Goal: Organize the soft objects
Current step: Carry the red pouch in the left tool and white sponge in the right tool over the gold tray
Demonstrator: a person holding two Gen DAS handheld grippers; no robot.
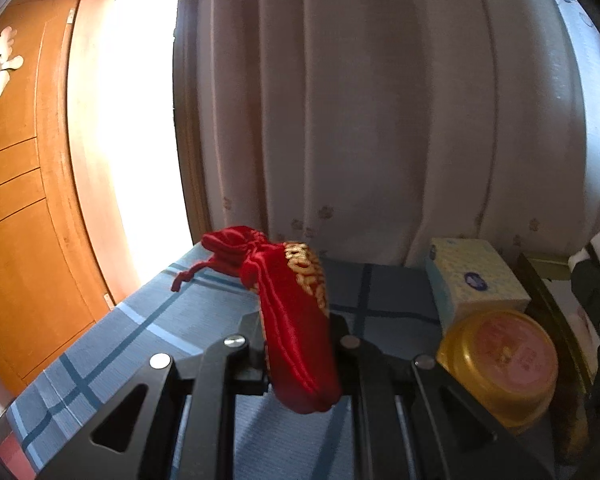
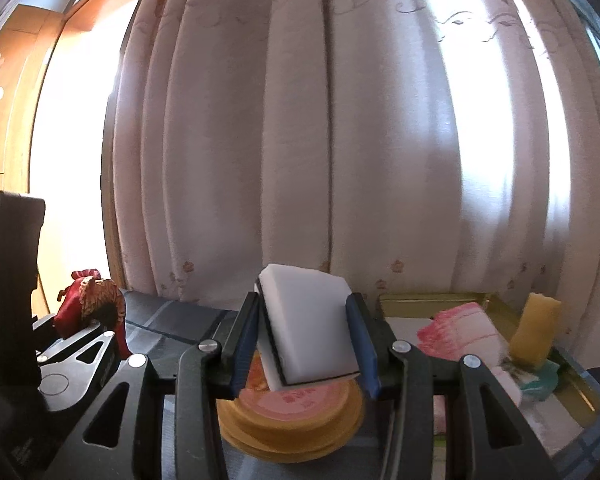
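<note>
Two grippers are carrying soft items above the checked table: left gripper clamping a red pouch, right gripper squeezing a white sponge, likely heading for the right-hand tray.

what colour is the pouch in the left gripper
Red pouch with gold lettering, shown best in the left wrist view.

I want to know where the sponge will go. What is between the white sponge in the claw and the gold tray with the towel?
Nothing: in the right wrist view, only the right gripper's blue-padded finger separates the white sponge from the gold tray.
</note>
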